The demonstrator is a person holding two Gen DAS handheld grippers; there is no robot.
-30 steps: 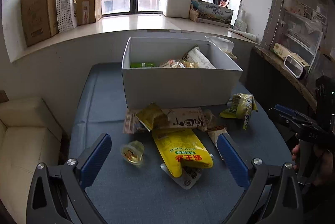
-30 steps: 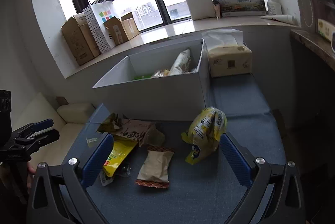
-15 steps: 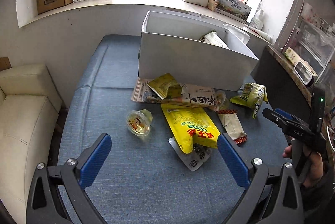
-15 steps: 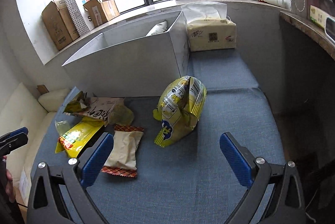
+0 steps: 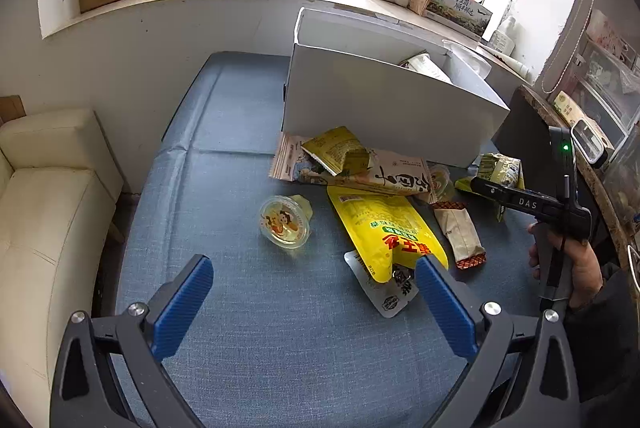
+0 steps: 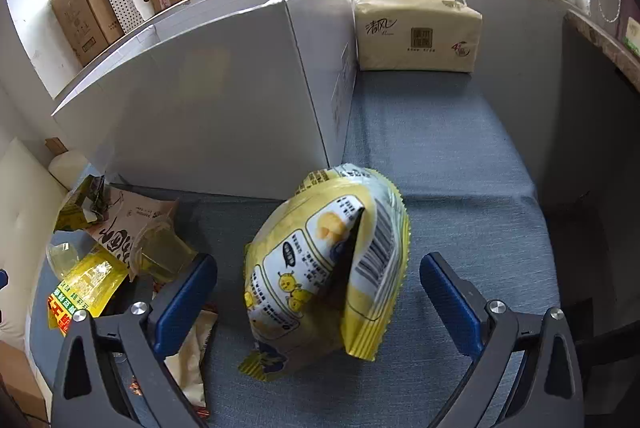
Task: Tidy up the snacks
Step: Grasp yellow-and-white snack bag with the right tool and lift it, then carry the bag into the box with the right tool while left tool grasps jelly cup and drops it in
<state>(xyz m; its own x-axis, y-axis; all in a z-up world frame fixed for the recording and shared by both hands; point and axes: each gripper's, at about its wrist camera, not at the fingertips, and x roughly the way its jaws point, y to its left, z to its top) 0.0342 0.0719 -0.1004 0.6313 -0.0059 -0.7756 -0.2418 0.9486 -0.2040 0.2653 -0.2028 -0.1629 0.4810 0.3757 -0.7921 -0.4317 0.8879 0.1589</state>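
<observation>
- While both tongs gape wide and hold nothing, blue fabric tabletop (image 5: 248, 312) sits under a window, cream sofa (image 5: 44, 208) beside it.
- One white box (image 5: 384, 112), one tissue pack (image 6: 416, 32).
- Left tongs (image 5: 314, 302) near one jelly cup (image 5: 285, 222), one yellow pouch (image 5: 386, 228).
- Right tongs (image 6: 318, 304) straddle one puffy yellow snack bag (image 6: 320, 268), barcode up, just before the box.

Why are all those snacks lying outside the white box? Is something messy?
Yes. Packets sit in a loose heap on the blue cushion in front of the white box, some overlapping. A jelly cup lies tipped on its side, and the puffy yellow bag sits apart, crumpled.
</observation>
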